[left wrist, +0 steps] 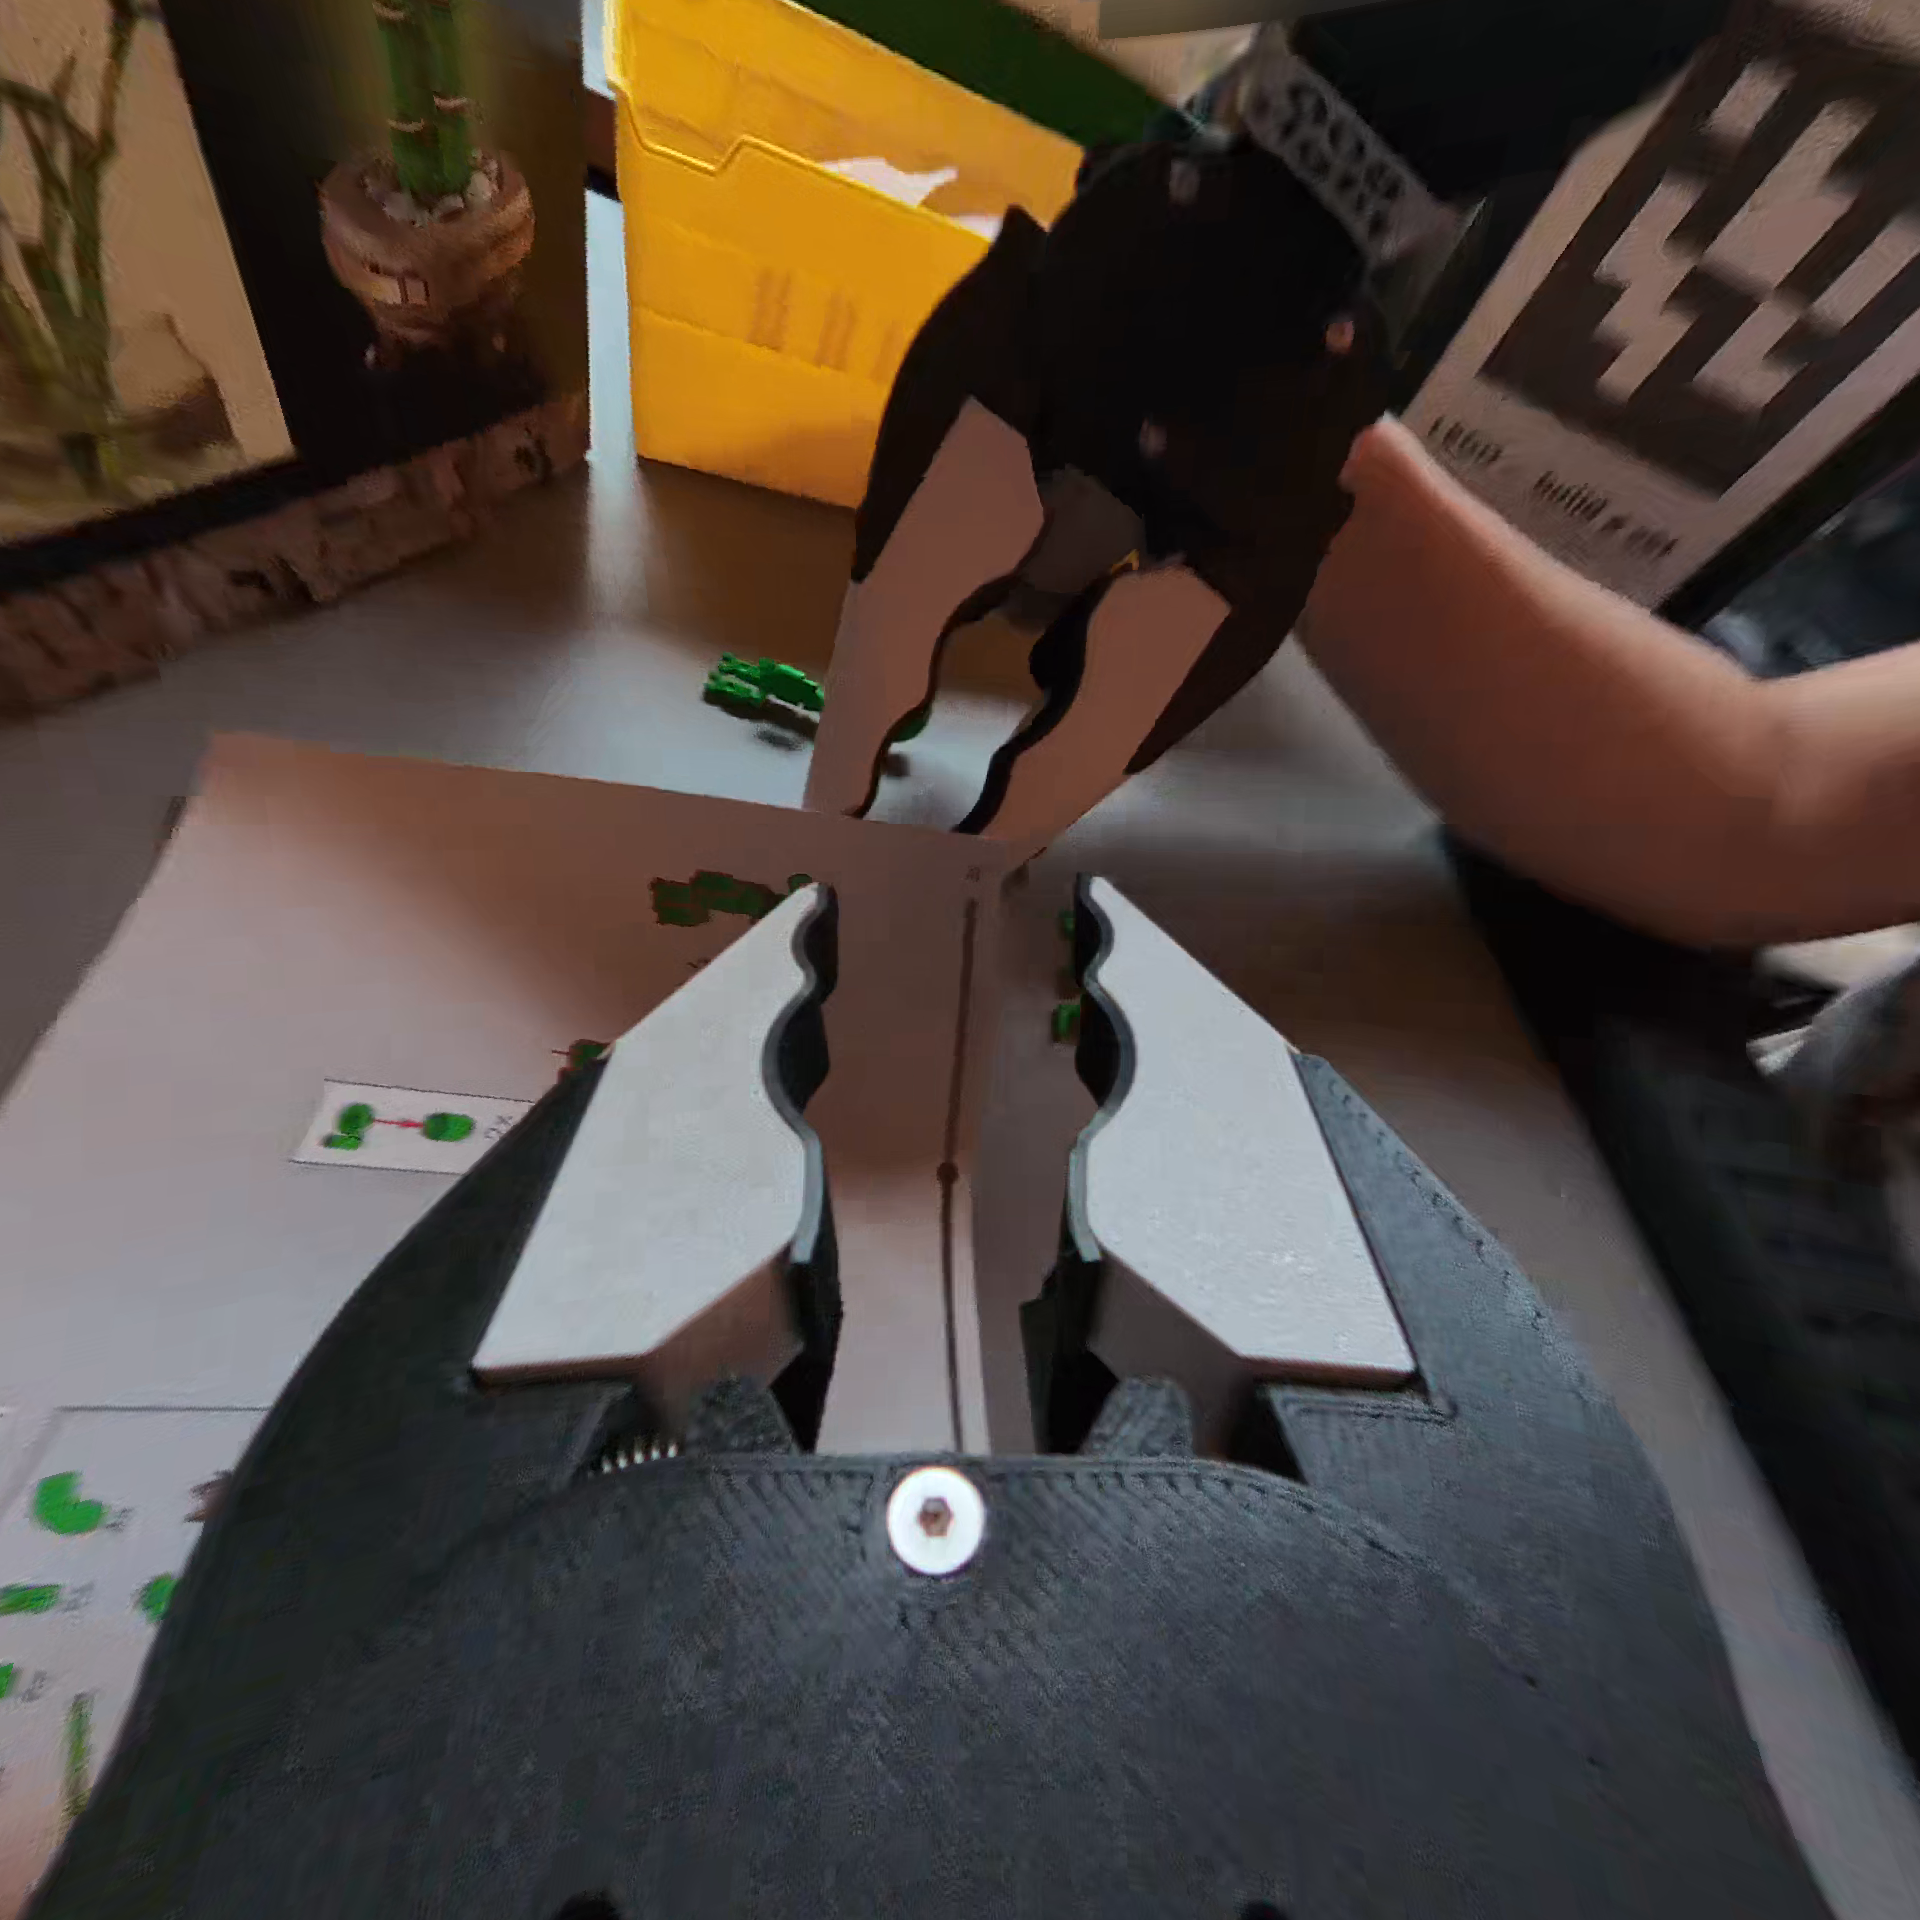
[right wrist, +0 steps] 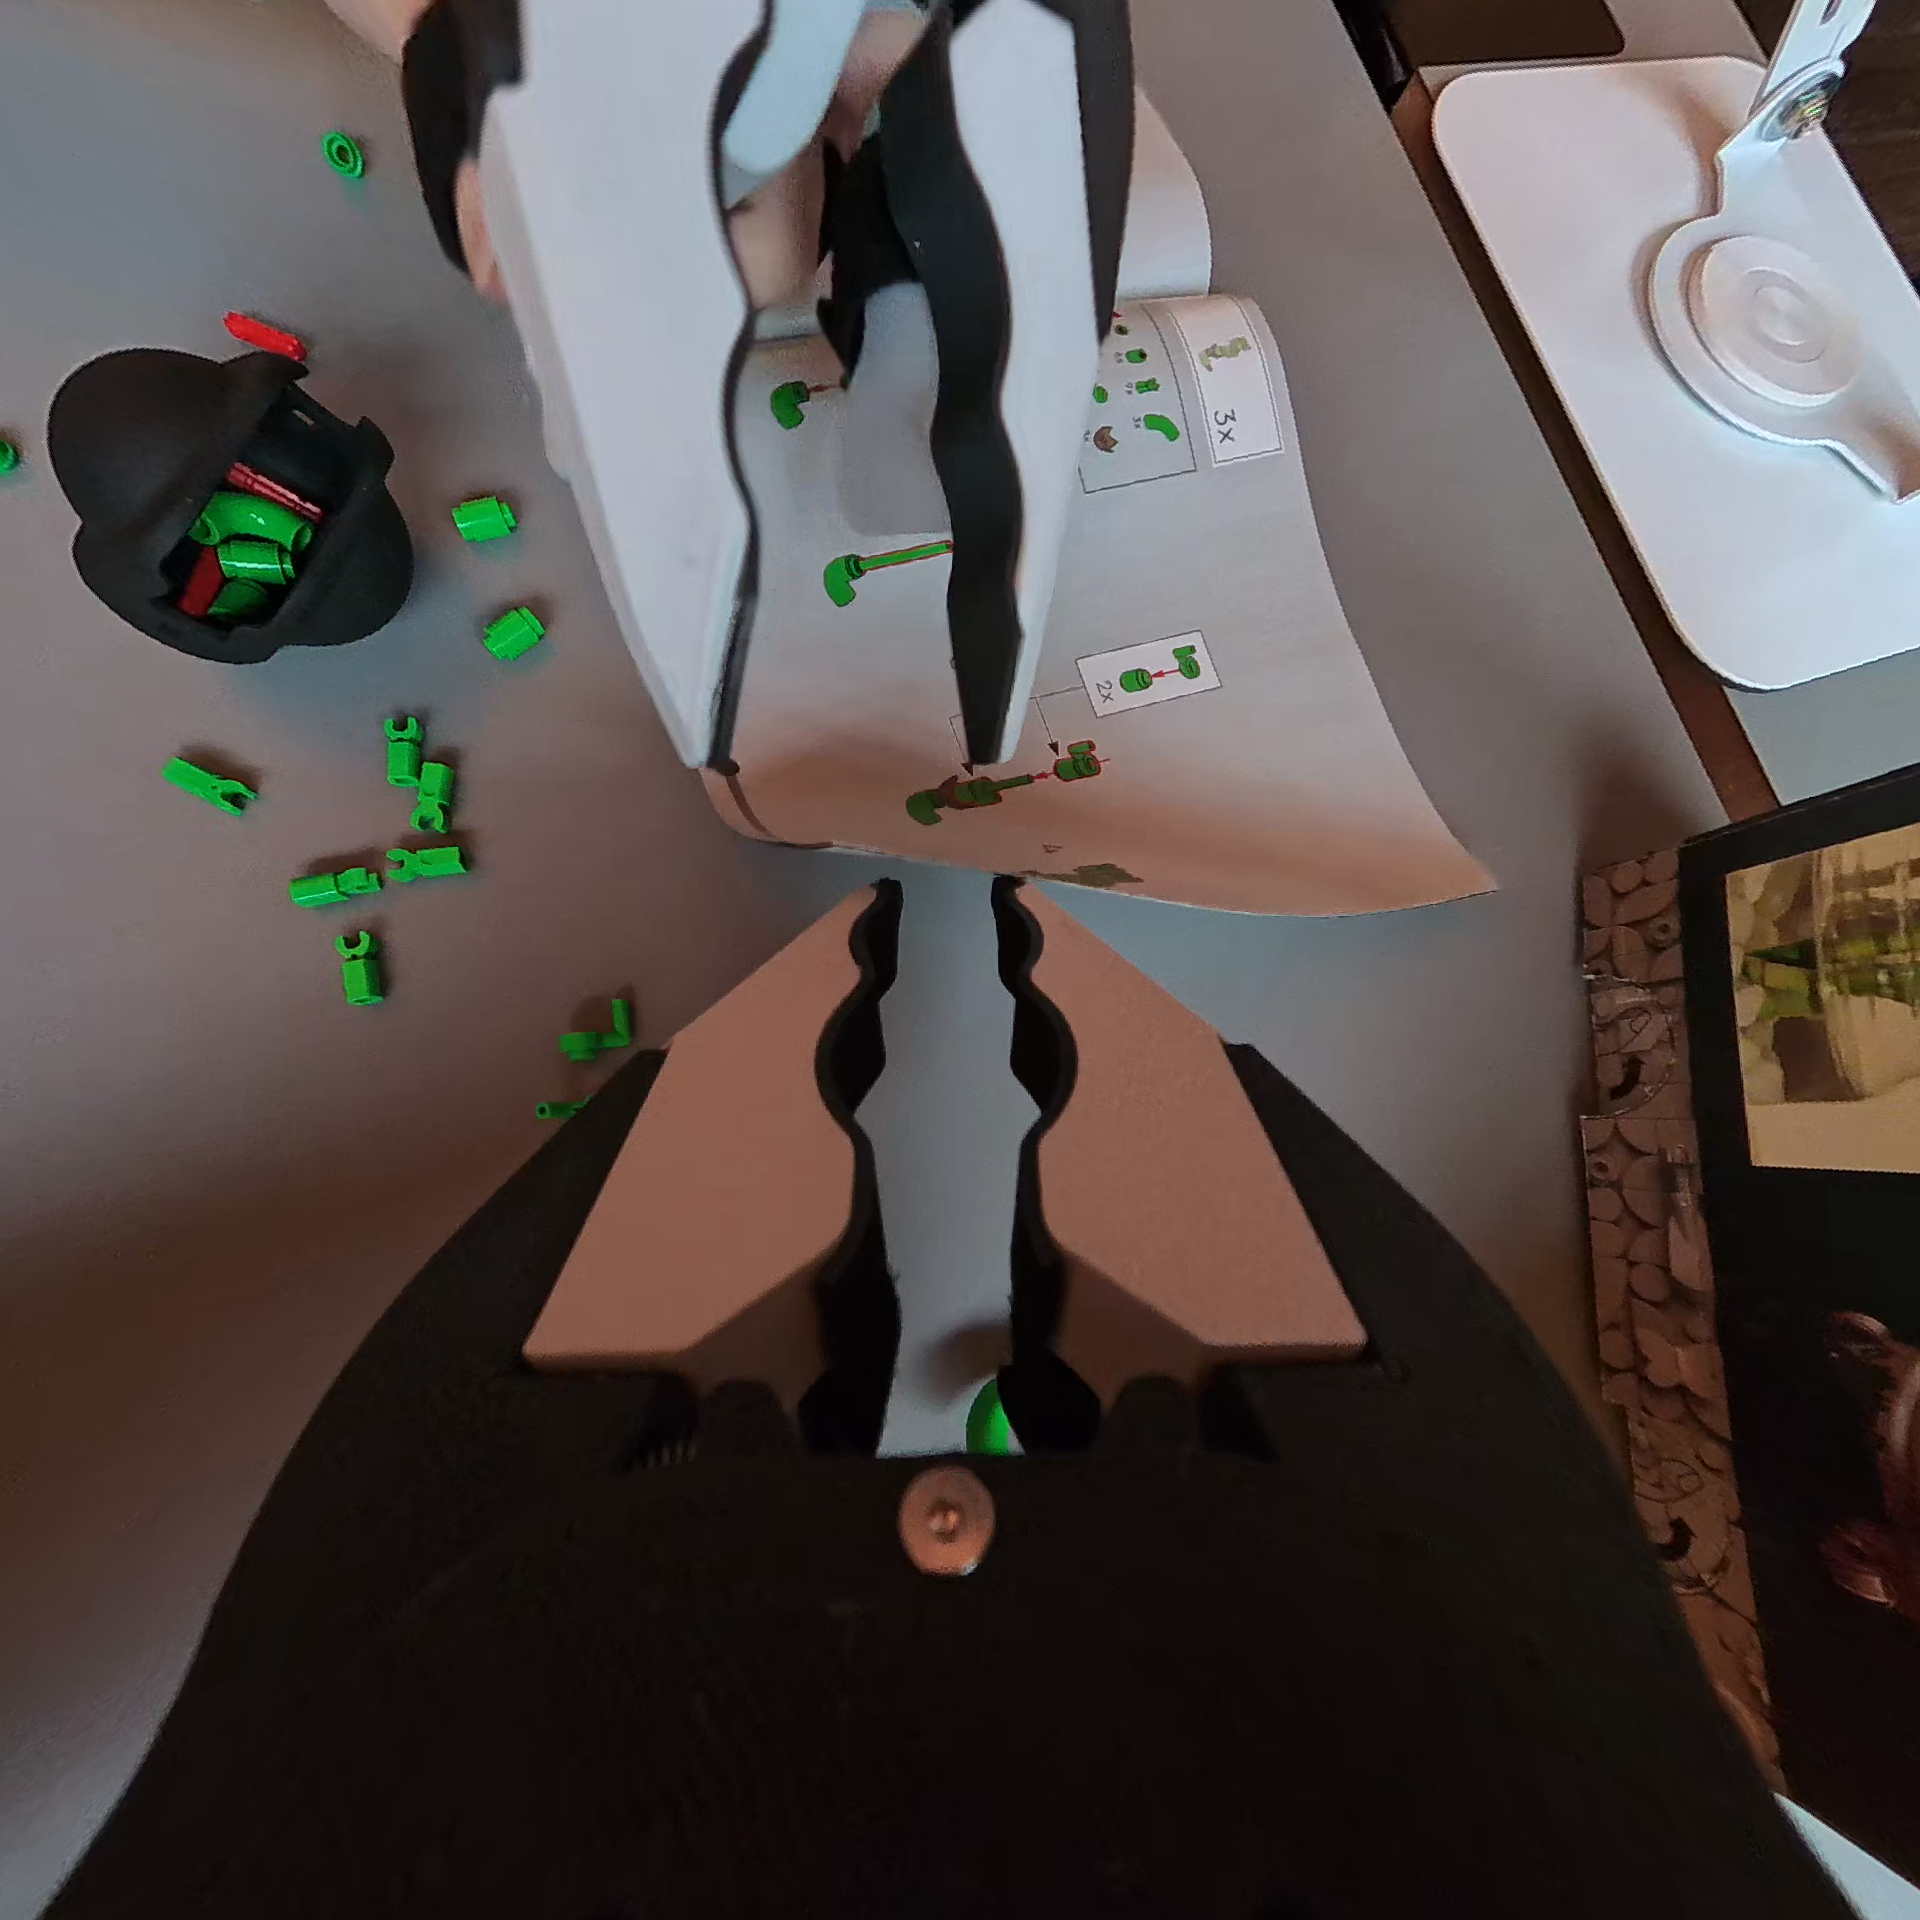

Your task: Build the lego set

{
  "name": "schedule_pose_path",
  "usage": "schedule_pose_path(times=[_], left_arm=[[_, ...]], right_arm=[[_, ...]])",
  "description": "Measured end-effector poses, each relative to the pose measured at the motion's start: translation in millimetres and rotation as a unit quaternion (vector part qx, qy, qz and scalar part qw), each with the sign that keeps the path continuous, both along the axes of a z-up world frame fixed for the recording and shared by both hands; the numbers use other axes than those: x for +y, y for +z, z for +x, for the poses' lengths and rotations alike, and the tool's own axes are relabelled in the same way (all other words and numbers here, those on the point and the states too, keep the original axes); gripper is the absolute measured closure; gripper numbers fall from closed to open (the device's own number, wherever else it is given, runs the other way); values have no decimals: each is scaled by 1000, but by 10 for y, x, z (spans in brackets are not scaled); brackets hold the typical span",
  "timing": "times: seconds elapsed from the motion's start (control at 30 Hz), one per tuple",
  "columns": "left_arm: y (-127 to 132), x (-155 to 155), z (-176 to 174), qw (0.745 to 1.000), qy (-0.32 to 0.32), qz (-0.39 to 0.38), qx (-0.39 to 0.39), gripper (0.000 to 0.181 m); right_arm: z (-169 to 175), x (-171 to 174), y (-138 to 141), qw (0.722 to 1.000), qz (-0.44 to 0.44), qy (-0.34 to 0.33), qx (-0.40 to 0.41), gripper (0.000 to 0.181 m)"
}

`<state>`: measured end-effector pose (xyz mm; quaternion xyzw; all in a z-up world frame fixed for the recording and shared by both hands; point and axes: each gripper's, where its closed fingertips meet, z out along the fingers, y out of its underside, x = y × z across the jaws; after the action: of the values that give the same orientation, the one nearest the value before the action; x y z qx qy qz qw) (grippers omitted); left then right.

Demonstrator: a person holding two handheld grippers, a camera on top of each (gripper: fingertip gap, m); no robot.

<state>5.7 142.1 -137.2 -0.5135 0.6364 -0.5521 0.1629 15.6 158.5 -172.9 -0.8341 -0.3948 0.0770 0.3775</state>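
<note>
Left wrist view: left claw (left wrist: 951,914) apart, empty, over the instruction booklet (left wrist: 468,987) on the worktop (left wrist: 623,582). Right claw (left wrist: 914,821) at 12 o'clock, yellow bin (left wrist: 769,312) behind. Blurry green lego pieces (left wrist: 764,686).

Right wrist view: right claw (right wrist: 943,894) a little apart, holding nothing. Green lego pieces (right wrist: 416,821) loose at 9 o'clock, black cup (right wrist: 229,520) at 10. Box (right wrist: 1766,1247) cut off at 3. Booklet print not copied.

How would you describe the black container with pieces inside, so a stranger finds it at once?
On the grey table, look left of the open instruction booklet. The black container lies among loose green pieces; it alone is dark and holds green and red parts.
</note>
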Motion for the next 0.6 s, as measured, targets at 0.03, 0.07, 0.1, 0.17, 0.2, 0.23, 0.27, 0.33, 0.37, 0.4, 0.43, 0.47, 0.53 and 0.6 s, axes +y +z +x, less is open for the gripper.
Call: schedule_pose_path(times=[0.03,0.07,0.1,0.17,0.2,0.23,0.27,0.33,0.37,0.4,0.43,0.47,0.53,0.6], left_arm=[[-15,1,14,999,3,47,-10,137],[-13,3,33,996,6,82,-19,138],[-4,3,52,994,8,106,-25,139],[-19,6,82,992,5,127,-20,139],[-35,-4,88,992,0,127,-15,141],[-46,-12,94,992,-4,123,-12,143],[-57,-15,100,993,-6,116,-10,145],[-93,-2,117,994,-3,109,-2,149],[-109,-1,120,994,-3,107,0,150],[-115,-4,123,994,-4,105,-1,150],[-117,-8,122,995,-5,102,-2,151],[-120,-12,118,995,-6,99,-1,152],[-132,-11,109,996,-8,93,2,152],[-136,-2,97,996,-9,85,4,152]], right_arm=[[3,0,-5,1000,-1,0,0,164],[5,-2,-9,1000,-2,0,-1,164],[7,-1,-11,1000,-2,-1,-2,164],[8,-3,-13,1000,-2,0,-2,164],[8,-3,-13,1000,-2,0,-2,164],[9,-4,-13,1000,-2,-1,-2,164],[11,-5,-14,1000,-3,0,-2,164],[16,-6,-19,1000,-3,-1,-3,164],[17,-6,-20,1000,-4,-1,-3,164],[20,-5,-21,1000,-4,-1,-3,164],[21,-6,-25,1000,-5,-1,-3,164],[21,-7,-28,1000,-5,-1,-3,164],[20,-7,-33,1000,-6,-1,-3,164],[19,-7,-39,1000,-7,0,-3,164]])
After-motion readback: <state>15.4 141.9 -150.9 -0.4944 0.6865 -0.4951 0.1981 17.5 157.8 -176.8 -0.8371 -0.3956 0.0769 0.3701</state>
